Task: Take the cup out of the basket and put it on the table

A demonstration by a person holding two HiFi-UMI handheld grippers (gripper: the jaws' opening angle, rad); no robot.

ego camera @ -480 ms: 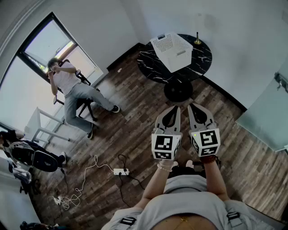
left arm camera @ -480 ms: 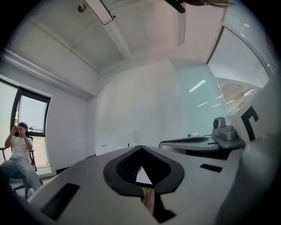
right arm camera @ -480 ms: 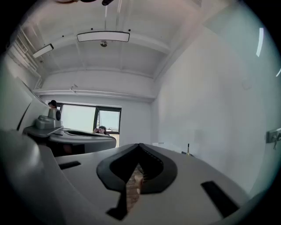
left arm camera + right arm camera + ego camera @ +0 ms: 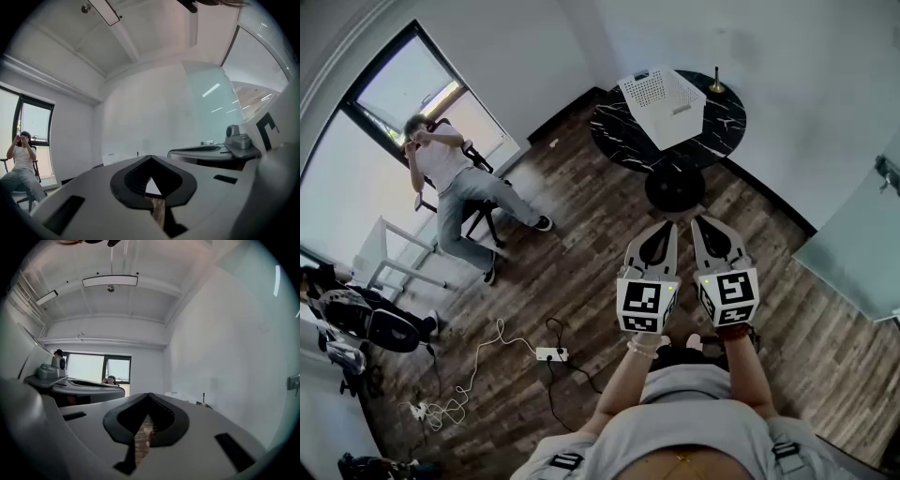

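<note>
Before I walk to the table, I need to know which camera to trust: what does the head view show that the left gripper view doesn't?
Head view only: the floor and a power strip. Left gripper view only: the ceiling lamp, and the left gripper with jaws shut on nothing. Both: the seated person and the right gripper.

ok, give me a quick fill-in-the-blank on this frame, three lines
The round marble table bearing the white perforated basket is ___ in colour.
The left gripper and right gripper both have jaws ___, holding nothing.
The white power strip lies on the ___.
Missing words: black; shut; floor.
</note>
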